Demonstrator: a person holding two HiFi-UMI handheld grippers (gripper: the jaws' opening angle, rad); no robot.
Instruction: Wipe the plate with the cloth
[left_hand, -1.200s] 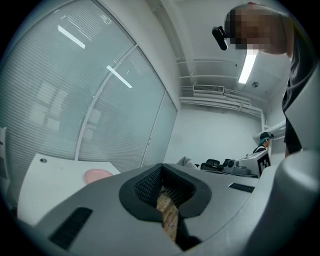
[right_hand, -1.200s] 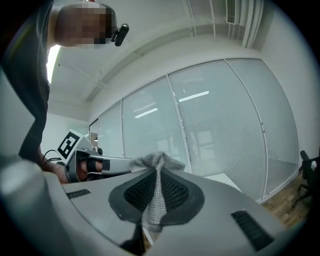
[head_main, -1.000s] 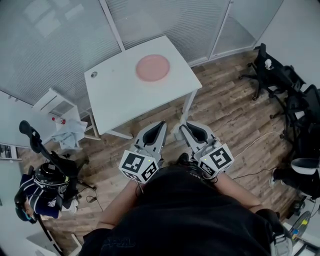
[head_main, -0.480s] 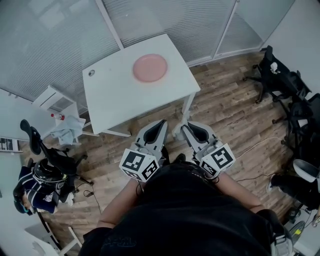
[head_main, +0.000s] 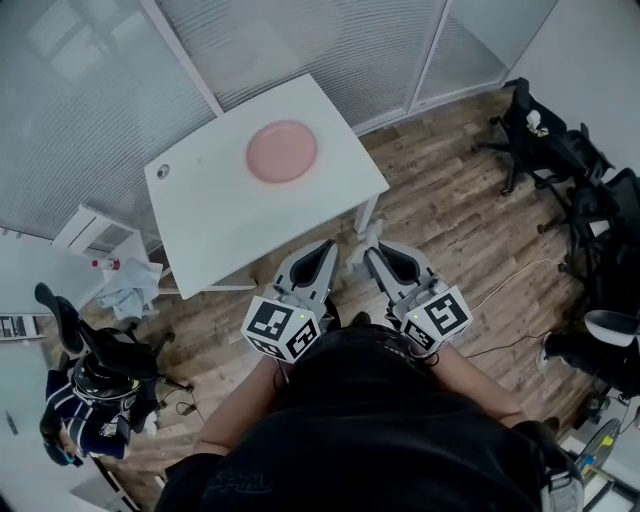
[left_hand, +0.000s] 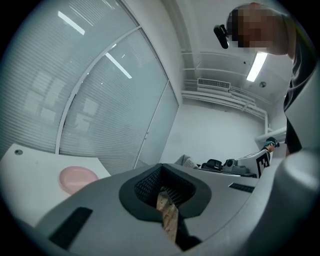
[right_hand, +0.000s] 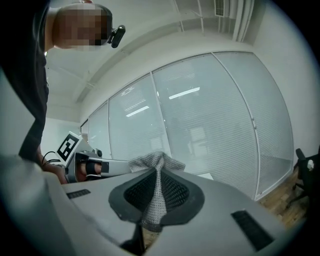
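A pink plate (head_main: 281, 152) lies on the white table (head_main: 215, 215) ahead of me; the left gripper view catches the plate (left_hand: 78, 176) low at its left. Both grippers hang side by side over the wooden floor, short of the table's near edge. My left gripper (head_main: 325, 247) is shut with nothing between its jaws. My right gripper (head_main: 372, 252) is shut on a grey mesh cloth (right_hand: 156, 162), which bunches out past the jaw tips. In the head view the cloth is too small to make out.
A small round fitting (head_main: 163, 171) sits in the table's far left corner. Glass walls with blinds (head_main: 300, 40) run behind the table. Office chairs (head_main: 560, 150) stand at the right, another loaded chair (head_main: 95, 375) and a low white stand (head_main: 110, 285) at the left.
The table and plate have shifted left and a little nearer in the head view. Both grippers keep the same pose, jaws unchanged.
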